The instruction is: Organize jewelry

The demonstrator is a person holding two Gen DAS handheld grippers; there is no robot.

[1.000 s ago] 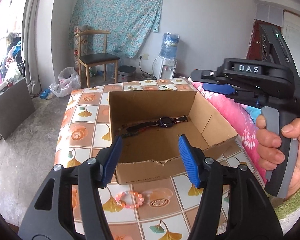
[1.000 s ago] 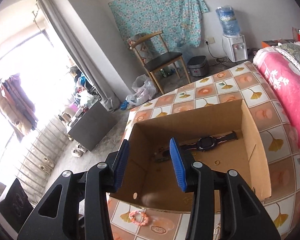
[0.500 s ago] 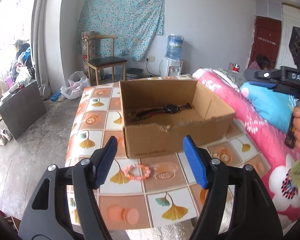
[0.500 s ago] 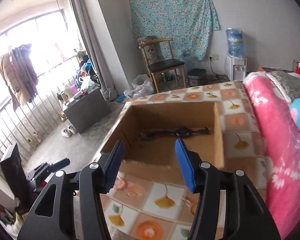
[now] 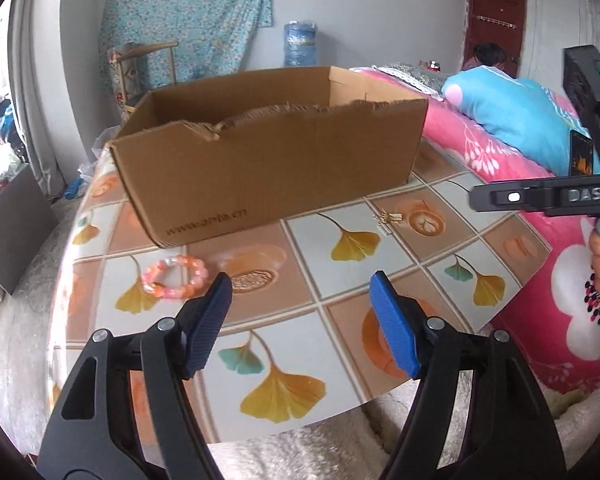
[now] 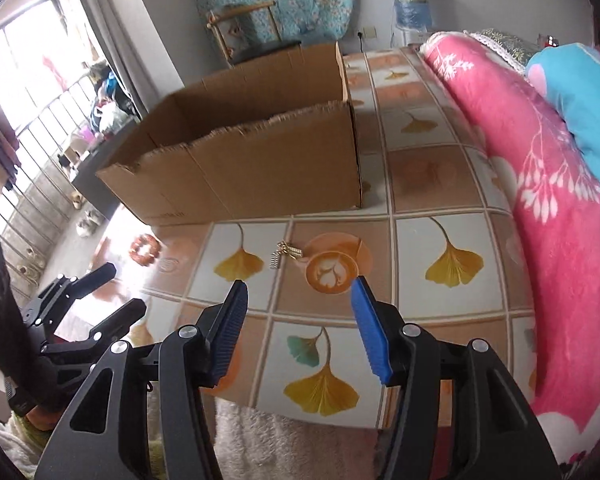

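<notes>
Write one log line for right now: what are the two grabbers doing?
left gripper: open, empty, near bead bracelet | right gripper: open, empty, near gold earrings | cardboard box: behind both

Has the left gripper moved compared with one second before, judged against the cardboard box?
Yes. The left gripper has drawn back and sunk: it was above the box, and now the box's front wall stands beyond it, jaws open and empty.
</notes>
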